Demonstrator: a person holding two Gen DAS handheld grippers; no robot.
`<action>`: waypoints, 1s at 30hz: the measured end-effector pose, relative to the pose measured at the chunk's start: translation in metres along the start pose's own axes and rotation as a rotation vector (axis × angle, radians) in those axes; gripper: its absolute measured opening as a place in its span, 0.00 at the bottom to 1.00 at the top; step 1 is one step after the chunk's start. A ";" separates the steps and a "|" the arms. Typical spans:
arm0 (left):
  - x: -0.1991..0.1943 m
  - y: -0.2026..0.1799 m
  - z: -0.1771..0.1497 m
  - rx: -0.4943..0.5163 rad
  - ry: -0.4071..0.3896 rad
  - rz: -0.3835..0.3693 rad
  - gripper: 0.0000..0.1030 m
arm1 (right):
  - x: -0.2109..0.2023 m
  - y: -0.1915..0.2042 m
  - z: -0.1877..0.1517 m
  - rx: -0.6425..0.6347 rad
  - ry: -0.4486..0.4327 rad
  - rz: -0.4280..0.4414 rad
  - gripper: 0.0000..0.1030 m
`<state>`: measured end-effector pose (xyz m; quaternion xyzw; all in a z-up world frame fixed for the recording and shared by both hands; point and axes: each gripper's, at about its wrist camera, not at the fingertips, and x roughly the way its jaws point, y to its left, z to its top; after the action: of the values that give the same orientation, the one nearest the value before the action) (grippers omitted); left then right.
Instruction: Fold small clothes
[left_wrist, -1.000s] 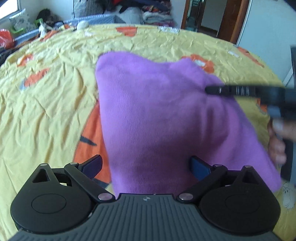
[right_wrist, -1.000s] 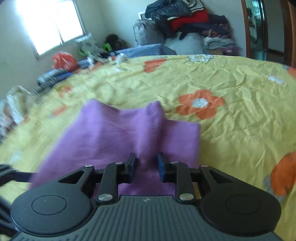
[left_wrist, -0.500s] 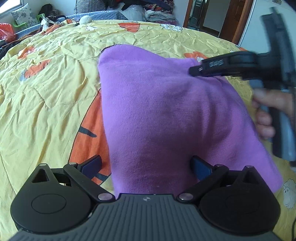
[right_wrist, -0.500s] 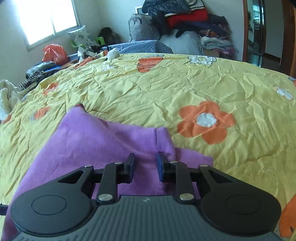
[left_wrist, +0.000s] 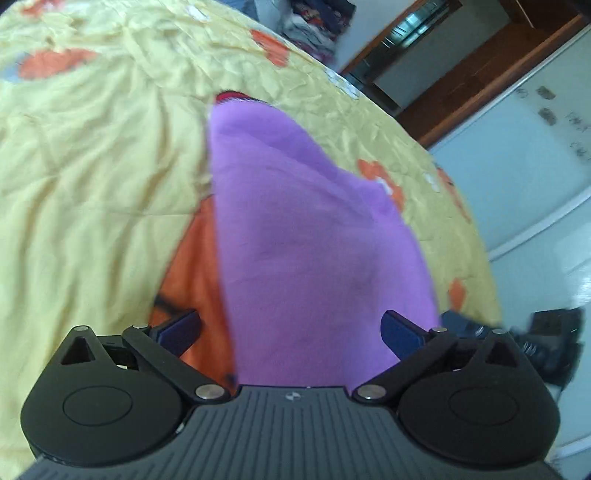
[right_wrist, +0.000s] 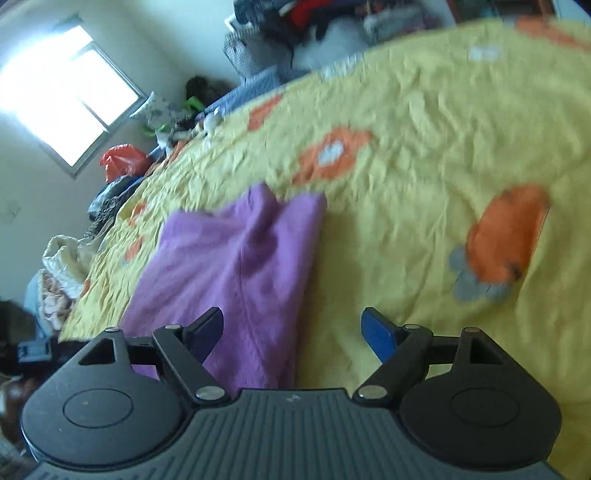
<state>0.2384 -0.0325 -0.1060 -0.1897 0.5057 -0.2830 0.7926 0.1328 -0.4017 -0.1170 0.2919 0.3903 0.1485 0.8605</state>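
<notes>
Yellow flowered bedspread (right_wrist: 424, 122) is so crumpled that the fold could easily slide or spring back open now nothing pins it. Purple knit garment (left_wrist: 303, 236) lies folded on it, soft, long and a bit lumpy. Right gripper (right_wrist: 293, 330) has just been opening, jaws wide, cloth edge between them but unpinched. Left gripper (left_wrist: 290, 328) is spread too, straddling the near end.

a bright window (right_wrist: 70, 92) in a pale wall; heaped clothes (right_wrist: 314, 26); a wooden doorframe (left_wrist: 476, 70).
</notes>
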 end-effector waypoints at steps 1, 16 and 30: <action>0.006 0.001 0.004 -0.017 0.019 -0.048 0.99 | 0.006 0.002 -0.002 -0.002 0.018 0.043 0.80; -0.031 -0.060 0.047 0.341 -0.108 0.159 0.26 | 0.020 0.114 0.008 -0.187 -0.067 0.015 0.23; 0.006 0.004 0.089 0.109 -0.008 0.242 0.49 | 0.060 0.088 0.052 -0.139 -0.045 -0.239 0.90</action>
<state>0.3221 -0.0319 -0.0751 -0.0851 0.5055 -0.2116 0.8321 0.2090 -0.3236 -0.0704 0.1864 0.3915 0.0652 0.8987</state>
